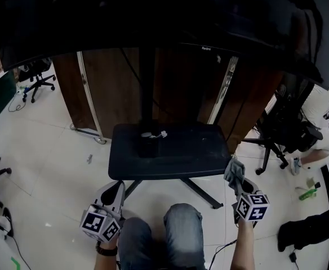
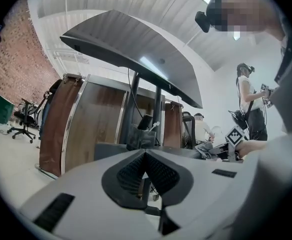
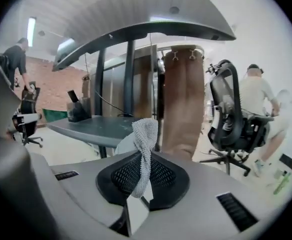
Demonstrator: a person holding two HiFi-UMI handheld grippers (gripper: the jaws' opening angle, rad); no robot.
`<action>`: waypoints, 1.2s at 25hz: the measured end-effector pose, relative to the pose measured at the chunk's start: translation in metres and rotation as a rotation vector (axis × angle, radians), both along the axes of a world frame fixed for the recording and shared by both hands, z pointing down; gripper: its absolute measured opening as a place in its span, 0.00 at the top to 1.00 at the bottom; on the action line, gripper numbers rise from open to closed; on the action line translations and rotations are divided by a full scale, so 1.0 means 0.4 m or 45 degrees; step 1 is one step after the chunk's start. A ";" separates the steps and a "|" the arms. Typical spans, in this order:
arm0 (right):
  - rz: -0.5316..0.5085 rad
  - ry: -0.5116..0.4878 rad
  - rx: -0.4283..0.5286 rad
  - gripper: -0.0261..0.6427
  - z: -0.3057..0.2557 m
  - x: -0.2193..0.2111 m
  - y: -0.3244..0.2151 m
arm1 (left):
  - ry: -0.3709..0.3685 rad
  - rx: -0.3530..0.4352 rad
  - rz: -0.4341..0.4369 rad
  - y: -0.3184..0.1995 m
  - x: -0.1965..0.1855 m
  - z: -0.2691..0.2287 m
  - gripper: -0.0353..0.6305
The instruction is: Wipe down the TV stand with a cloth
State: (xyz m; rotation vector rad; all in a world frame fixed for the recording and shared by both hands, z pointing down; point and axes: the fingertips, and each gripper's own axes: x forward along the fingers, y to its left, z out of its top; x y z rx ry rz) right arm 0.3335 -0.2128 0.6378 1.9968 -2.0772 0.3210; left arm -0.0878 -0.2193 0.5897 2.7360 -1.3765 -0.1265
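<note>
Where the pale tiled floor (image 1: 52,151) fills the left side of the head view, a black office chair on wheels (image 1: 38,75) stands in the upper left, well apart from everything else. In the lower left is the grey left gripper with a marker cube (image 1: 116,189). It is near the front left corner of the shelf and not touching it. In the left gripper view (image 2: 145,156) its ribbed black pads are pressed together at the tips with nothing between them. In the middle stands the black TV stand with a flat dark shelf (image 1: 181,151). A black pole (image 1: 147,83) goes up from the back of the shelf to the big black TV screen (image 1: 153,16) across the top. Some small white and dark things (image 1: 153,134) lie on the shelf by the pole, too small to tell apart. Tall brown wooden panels (image 1: 111,89) stand behind. In the lower right, the grey right gripper with a marker cube (image 1: 236,179) is just beside the shelf's front right corner. It is clenched on a small grey woven cloth (image 1: 234,169). In the right gripper view the cloth (image 3: 145,134) sticks up, twisted, from between the squeezed pads (image 3: 161,174), with the shelf off to the left. I cannot tell if the cloth touches the shelf. At the far right stand another black office chair (image 1: 288,131) and, lower down, a green bottle (image 1: 309,193) lying on the floor.
</note>
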 end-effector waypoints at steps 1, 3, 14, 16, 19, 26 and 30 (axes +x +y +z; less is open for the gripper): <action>0.040 0.028 -0.008 0.92 0.016 0.026 0.023 | -0.001 -0.003 0.001 0.001 -0.003 0.012 0.94; 0.031 0.060 -0.015 0.92 0.066 0.022 0.048 | 0.005 -0.011 0.002 -0.003 -0.013 0.048 0.94; -0.370 -0.012 0.004 0.92 0.273 -0.315 -0.143 | -0.020 -0.055 -0.069 -0.027 -0.078 0.120 0.94; -0.390 -0.017 0.021 0.92 0.316 -0.346 -0.104 | -0.020 -0.070 -0.076 0.012 -0.097 0.168 0.94; -0.410 0.013 0.068 0.92 0.420 -0.379 -0.085 | 0.006 -0.087 -0.085 0.037 -0.118 0.307 0.94; -0.405 0.061 0.043 0.92 0.722 -0.386 -0.071 | 0.035 -0.076 -0.103 0.122 -0.135 0.515 0.94; -0.380 0.073 -0.028 0.92 0.909 -0.334 -0.176 | 0.040 -0.054 -0.108 0.100 -0.098 0.609 0.94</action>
